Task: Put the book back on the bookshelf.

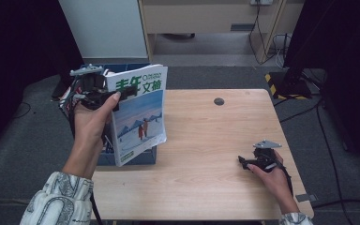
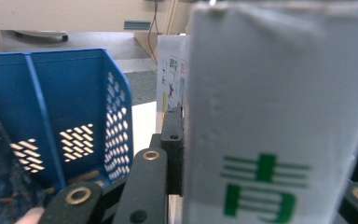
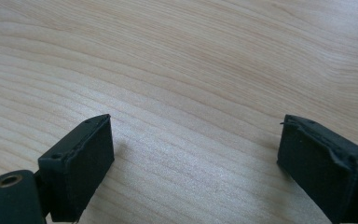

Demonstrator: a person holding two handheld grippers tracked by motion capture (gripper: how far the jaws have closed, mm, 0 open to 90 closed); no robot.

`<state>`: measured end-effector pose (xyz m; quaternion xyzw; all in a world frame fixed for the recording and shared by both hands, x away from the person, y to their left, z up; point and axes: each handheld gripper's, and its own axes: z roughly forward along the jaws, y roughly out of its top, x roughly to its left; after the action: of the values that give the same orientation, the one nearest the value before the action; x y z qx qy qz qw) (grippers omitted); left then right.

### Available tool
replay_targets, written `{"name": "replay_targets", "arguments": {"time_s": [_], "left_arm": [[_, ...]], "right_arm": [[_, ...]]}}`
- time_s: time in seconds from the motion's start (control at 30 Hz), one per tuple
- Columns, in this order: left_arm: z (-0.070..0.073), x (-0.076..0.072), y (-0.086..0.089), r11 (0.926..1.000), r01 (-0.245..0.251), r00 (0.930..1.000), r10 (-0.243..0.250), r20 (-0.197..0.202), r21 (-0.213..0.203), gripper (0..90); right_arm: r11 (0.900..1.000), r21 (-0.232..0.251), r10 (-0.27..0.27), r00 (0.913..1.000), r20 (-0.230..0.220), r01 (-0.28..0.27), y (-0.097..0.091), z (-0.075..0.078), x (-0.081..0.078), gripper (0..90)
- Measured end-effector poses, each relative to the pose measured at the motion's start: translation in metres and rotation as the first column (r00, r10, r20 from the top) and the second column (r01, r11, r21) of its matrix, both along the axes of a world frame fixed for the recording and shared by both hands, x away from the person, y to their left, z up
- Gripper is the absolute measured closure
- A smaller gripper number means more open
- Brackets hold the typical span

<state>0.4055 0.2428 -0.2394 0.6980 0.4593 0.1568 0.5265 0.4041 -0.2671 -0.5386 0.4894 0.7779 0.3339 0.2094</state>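
A magazine (image 1: 140, 117) with green characters and a snowy cover picture hangs upright over the table's left edge. My left gripper (image 1: 122, 91) is shut on its top edge. In the left gripper view its white spine (image 2: 270, 116) stands between the black jaws of the left gripper (image 2: 261, 177). Just below and behind the magazine sits a blue perforated file box (image 1: 131, 157), also seen as the blue file box (image 2: 70, 107). At the table's right front, my right gripper (image 1: 243, 161) rests low and points left. The right gripper (image 3: 196, 158) is open over bare wood, nothing between its jaws.
The wooden table (image 1: 206, 140) has a round cable hole (image 1: 219, 101) near its far edge. More magazines (image 1: 68, 101) stand in the box's left part. Another printed booklet (image 2: 170, 79) shows behind the held one. Cables and striped tape (image 1: 274, 84) lie on the floor beyond.
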Motion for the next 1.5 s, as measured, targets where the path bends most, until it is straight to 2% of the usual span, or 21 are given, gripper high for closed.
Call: {"name": "replay_targets", "arguments": {"time_s": [0.33,0.6,0.8,1.0,1.37,1.5], "left_arm": [[0.000,-0.003,0.024,0.9975,-0.070,0.9975,0.070,0.002,0.001,73.3],[-0.004,-0.001,0.032,0.9941,-0.108,0.9942,0.108,0.001,0.009,73.3],[-0.009,0.006,0.030,0.9917,-0.128,0.9918,0.128,0.000,0.014,73.3],[-0.016,0.015,0.031,0.9889,-0.148,0.9889,0.148,-0.012,-0.005,73.3],[-0.024,0.030,0.031,0.9801,-0.198,0.9800,0.198,-0.018,0.013,73.3],[-0.025,0.036,0.029,0.9792,-0.203,0.9788,0.203,-0.025,0.010,73.3]], "right_arm": [[1.0000,0.000,-0.001,1.0000,0.002,0.001,0.000,0.000,0.000,10.7],[1.0000,0.001,-0.002,1.0000,0.001,0.002,0.000,0.000,0.000,10.7],[1.0000,0.000,-0.001,1.0000,0.001,0.001,0.000,0.000,0.000,10.7],[1.0000,0.001,-0.002,1.0000,0.001,0.002,0.000,0.000,0.000,10.7],[1.0000,0.000,-0.002,1.0000,0.002,0.002,0.000,0.000,0.000,10.8],[1.0000,0.000,-0.002,1.0000,0.002,0.002,0.000,0.000,0.000,10.8]]}}
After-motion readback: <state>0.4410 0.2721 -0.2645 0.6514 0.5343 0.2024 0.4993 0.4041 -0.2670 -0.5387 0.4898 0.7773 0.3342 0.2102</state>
